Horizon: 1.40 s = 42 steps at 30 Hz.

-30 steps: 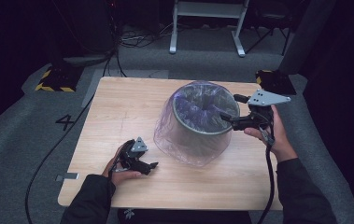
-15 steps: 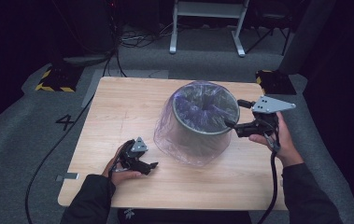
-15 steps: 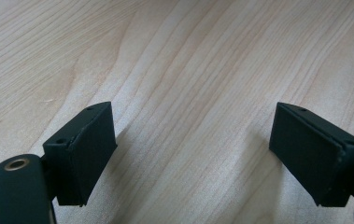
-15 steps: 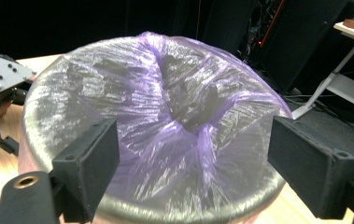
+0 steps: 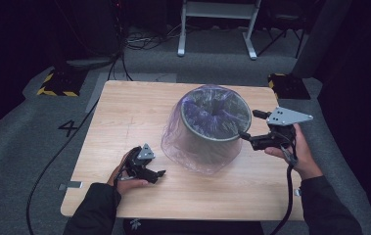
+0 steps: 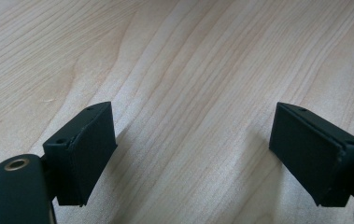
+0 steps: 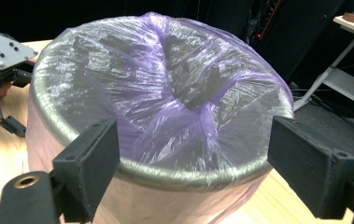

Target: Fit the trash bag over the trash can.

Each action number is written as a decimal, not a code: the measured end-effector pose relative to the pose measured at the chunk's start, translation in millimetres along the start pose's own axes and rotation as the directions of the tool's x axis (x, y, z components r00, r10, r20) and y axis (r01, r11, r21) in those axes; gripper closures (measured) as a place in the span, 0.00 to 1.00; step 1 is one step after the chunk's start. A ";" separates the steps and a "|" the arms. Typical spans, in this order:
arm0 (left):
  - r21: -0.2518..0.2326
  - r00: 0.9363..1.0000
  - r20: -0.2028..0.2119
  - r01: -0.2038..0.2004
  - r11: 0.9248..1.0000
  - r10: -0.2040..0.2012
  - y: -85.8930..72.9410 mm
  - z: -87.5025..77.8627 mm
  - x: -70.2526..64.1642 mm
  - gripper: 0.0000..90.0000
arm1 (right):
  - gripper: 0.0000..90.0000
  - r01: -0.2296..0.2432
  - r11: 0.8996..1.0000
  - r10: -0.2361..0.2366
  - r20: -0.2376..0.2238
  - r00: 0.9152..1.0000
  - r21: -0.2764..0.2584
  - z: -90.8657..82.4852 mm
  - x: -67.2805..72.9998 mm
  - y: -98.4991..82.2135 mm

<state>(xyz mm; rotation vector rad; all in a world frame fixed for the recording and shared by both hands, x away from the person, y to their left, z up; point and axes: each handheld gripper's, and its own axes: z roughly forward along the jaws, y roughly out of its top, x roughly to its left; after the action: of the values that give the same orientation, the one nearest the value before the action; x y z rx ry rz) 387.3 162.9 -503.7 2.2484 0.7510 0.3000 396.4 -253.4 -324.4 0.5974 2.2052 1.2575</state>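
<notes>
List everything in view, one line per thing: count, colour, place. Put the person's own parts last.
Table: one, light wood, centre of the high view.
Bin: one, grey rim, right of the table's centre.
Bag: one, clear purple plastic, lining the bin and draped over its rim and sides.
Floor blocks: two, black with yellow stripes, beside the table's far corners.
Stand: one, white, on the floor beyond the table.
Left gripper: one, black, fingers apart, low over the table's near left.
Right gripper: one, black, fingers apart, at the bin's right rim.
Hands: two, each holding a gripper.
</notes>
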 end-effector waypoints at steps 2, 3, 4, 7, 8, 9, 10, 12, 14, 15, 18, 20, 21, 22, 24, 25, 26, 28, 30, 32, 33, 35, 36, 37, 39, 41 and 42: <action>0.000 1.000 0.000 0.000 1.000 0.000 0.0 0.0 0.0 0.16 | 0.19 0.005 1.000 -0.005 0.002 1.000 0.006 -1.2 0.8 -1.4; 0.000 1.000 0.000 0.000 1.000 0.000 0.0 0.0 0.0 0.16 | 0.19 0.010 1.000 -0.010 0.010 1.000 0.010 -1.9 1.3 -2.0; 0.000 1.000 0.000 0.000 1.000 0.000 0.0 0.0 0.0 0.16 | 0.19 0.011 1.000 -0.011 0.012 1.000 0.011 -2.7 1.5 -2.8; 0.000 1.000 0.000 0.000 1.000 0.000 0.0 0.0 0.0 0.16 | 0.19 0.005 1.000 -0.005 0.009 1.000 0.012 -4.8 2.4 -5.7; 0.000 1.000 0.000 0.000 1.000 0.000 0.0 0.0 0.0 0.16 | 0.19 0.007 1.000 -0.007 0.008 1.000 0.015 -5.1 2.6 -6.8; 0.000 1.000 0.000 0.000 1.000 0.000 0.0 0.0 0.0 0.16 | 0.19 0.008 1.000 -0.008 0.009 1.000 0.019 -5.4 3.3 -7.9; 0.000 1.000 0.000 0.000 1.000 0.000 0.0 0.0 0.0 0.16 | 0.19 0.010 1.000 -0.010 0.011 1.000 0.022 -5.6 3.7 -9.0; 0.000 1.000 0.000 0.000 1.000 0.000 0.0 0.0 0.0 0.16 | 0.19 0.013 1.000 -0.013 0.010 1.000 0.028 -6.2 4.5 -10.9; 0.000 1.000 0.000 0.000 1.000 0.000 0.0 0.0 0.0 0.16 | 0.19 0.013 0.999 -0.013 0.014 1.000 0.032 -6.9 5.6 -13.3; 0.000 1.000 0.000 0.000 1.000 0.000 0.0 0.0 0.0 0.16 | 0.19 0.012 0.999 -0.012 0.012 1.000 0.034 -7.1 5.9 -14.1; 0.000 1.000 0.000 0.000 1.000 0.000 0.0 0.0 0.0 0.16 | 0.19 0.015 0.999 -0.016 0.016 1.000 0.045 -7.9 6.9 -17.2; 0.000 1.000 0.000 0.000 1.000 0.000 0.0 0.0 0.0 0.16 | 0.19 0.013 0.999 -0.014 0.016 1.000 0.051 -8.2 7.2 -19.1; 0.000 1.000 0.000 0.000 1.000 0.000 0.0 0.0 0.0 0.16 | 0.19 0.017 0.998 -0.018 0.017 1.000 0.053 -8.4 7.2 -20.3; 0.000 1.000 0.000 0.000 1.000 0.000 0.0 0.0 0.0 0.16 | 0.19 0.016 0.998 -0.018 0.019 1.000 0.057 -8.8 7.4 -21.8; 0.000 1.000 0.000 0.000 1.000 0.000 0.0 0.0 0.0 0.16 | 0.19 0.012 0.998 -0.013 0.017 1.000 0.060 -9.3 7.8 -24.3; 0.000 1.000 0.000 0.000 1.000 0.000 0.0 0.0 0.0 0.16 | 0.19 0.014 0.998 -0.015 0.016 1.000 0.062 -9.4 8.0 -25.3; 0.000 1.000 0.000 0.000 1.000 0.000 0.0 0.0 0.0 0.16 | 0.19 0.017 0.997 -0.018 0.016 1.000 0.069 -9.3 8.8 -27.0; 0.000 1.000 0.000 0.000 1.000 0.000 0.0 0.0 0.0 0.16 | 0.19 0.023 0.997 -0.025 0.018 1.000 0.079 -9.1 9.9 -29.4; 0.000 1.000 0.000 0.000 1.000 0.000 0.0 0.0 0.0 0.16 | 0.19 0.026 0.996 -0.028 0.017 0.999 0.089 -8.5 11.1 -32.7; 0.000 1.000 0.000 0.000 1.000 0.000 0.0 0.0 0.0 0.16 | 0.19 0.033 0.995 -0.036 0.021 0.999 0.098 -8.0 12.1 -35.3; 0.000 1.000 0.000 0.000 1.000 0.000 0.0 0.0 0.0 0.16 | 0.19 0.034 0.994 -0.036 0.020 0.999 0.103 -7.7 12.6 -37.2; 0.000 1.000 0.000 0.000 1.000 0.000 0.0 0.0 0.0 0.16 | 0.19 0.032 0.994 -0.034 0.022 0.999 0.108 -7.0 13.1 -39.9; 0.000 1.000 0.000 0.000 1.000 0.000 0.0 0.0 0.0 0.16 | 0.19 0.032 0.994 -0.035 0.021 0.999 0.109 -6.8 13.3 -40.8; 0.000 1.000 0.000 0.000 1.000 0.000 0.0 0.0 0.0 0.16 | 0.19 0.031 0.993 -0.034 0.021 0.999 0.114 -6.6 13.9 -42.2; 0.000 1.000 0.000 0.000 1.000 0.000 0.0 0.0 0.0 0.16 | 0.19 0.035 0.992 -0.038 0.021 0.999 0.122 -6.0 15.0 -43.8; 0.000 1.000 0.000 0.000 1.000 0.000 0.0 0.0 0.0 0.16 | 0.19 0.039 0.991 -0.042 0.017 0.999 0.126 -5.8 16.2 -45.9; 0.000 1.000 0.000 0.000 1.000 0.000 0.0 0.0 0.0 0.16 | 0.19 0.037 0.991 -0.040 0.016 0.999 0.126 -5.6 16.5 -46.6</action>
<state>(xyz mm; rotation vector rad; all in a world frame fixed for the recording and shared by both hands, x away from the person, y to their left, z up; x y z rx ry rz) 387.3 162.9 -503.7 2.2485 0.7509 0.3002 374.9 -268.9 -366.5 0.6096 2.2819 1.0949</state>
